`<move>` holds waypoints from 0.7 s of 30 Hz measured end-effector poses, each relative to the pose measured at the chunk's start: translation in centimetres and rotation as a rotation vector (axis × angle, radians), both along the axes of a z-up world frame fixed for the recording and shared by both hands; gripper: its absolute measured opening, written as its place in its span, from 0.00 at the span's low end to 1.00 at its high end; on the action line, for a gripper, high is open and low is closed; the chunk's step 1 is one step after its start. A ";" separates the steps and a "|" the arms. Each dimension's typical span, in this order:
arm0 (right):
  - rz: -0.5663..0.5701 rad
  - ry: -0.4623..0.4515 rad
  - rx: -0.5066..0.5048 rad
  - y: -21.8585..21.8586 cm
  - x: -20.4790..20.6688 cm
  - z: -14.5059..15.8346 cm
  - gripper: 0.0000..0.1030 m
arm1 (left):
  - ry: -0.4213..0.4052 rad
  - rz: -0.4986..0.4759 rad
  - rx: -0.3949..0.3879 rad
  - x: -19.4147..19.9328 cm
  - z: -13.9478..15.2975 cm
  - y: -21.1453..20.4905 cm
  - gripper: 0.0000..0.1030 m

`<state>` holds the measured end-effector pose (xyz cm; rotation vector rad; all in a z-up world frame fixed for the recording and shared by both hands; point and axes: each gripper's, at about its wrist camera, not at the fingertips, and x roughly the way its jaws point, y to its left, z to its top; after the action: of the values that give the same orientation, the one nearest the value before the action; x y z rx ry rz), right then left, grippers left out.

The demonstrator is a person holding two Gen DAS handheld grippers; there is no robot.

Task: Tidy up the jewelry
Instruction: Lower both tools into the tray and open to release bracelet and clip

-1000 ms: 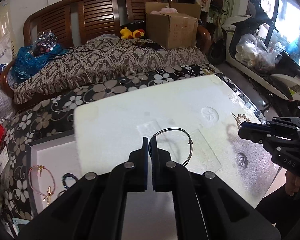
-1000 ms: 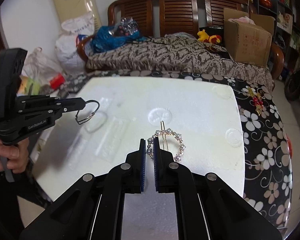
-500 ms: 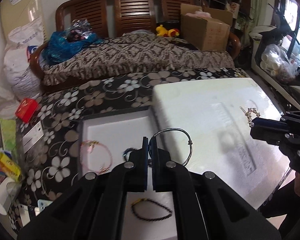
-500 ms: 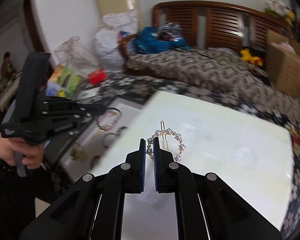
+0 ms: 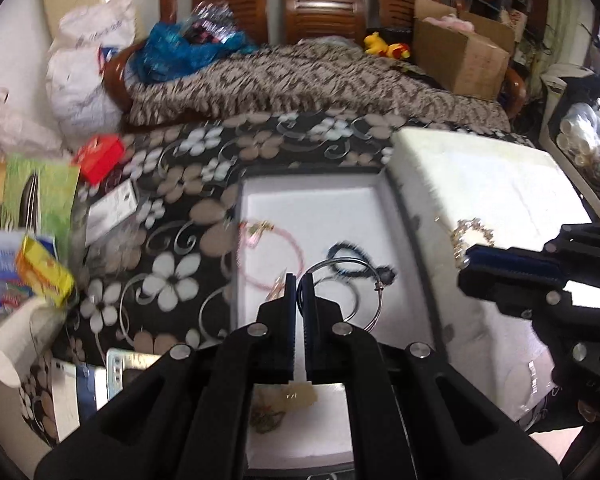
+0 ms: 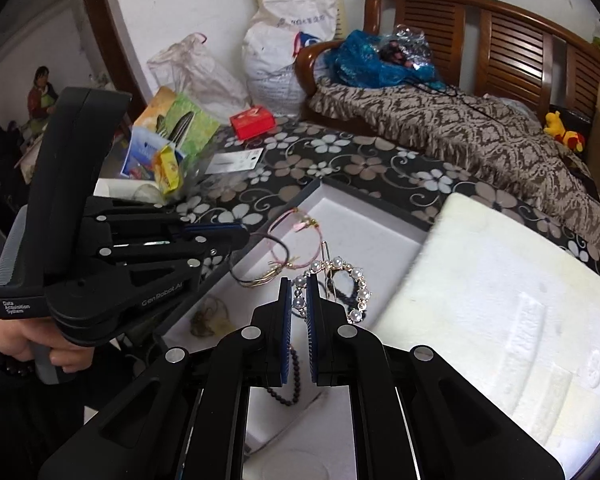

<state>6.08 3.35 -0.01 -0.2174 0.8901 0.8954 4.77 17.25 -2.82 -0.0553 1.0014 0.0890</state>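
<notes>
Both tools have swung off the foam block and now hang over the tray point(image 5: 308, 194), so the carry looks about done. Left tool point(image 5: 299, 280) is clamped on the bangle point(image 5: 374, 276), right tool point(image 6: 305, 284) is clamped on the pearl clip point(image 6: 356, 276), both held above the tray floor. Already lying inside: a pink cord point(image 5: 260, 240), a dark bracelet point(image 5: 348, 248) and more. Drops are still left, probably.

The tray's point(image 5: 316, 196) far half lies bare and open from above; the foam block point(image 5: 480, 184) walls its right side.
</notes>
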 end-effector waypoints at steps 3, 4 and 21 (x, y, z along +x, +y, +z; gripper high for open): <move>0.009 0.010 -0.019 0.7 -0.1 -0.7 0.08 | 0.040 0.024 -0.036 -0.3 -1.2 1.0 0.03; 0.013 0.015 -0.027 1.0 -0.1 -1.0 0.08 | 0.049 0.029 -0.038 -0.4 -1.6 1.3 0.03; 0.005 0.022 -0.139 2.8 -0.1 -3.0 0.42 | 0.064 0.023 -0.045 -0.4 -2.1 1.2 0.19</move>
<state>6.00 6.18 -3.00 -0.3299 0.9738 0.8428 4.33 18.43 -4.88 -0.1056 1.0672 0.0896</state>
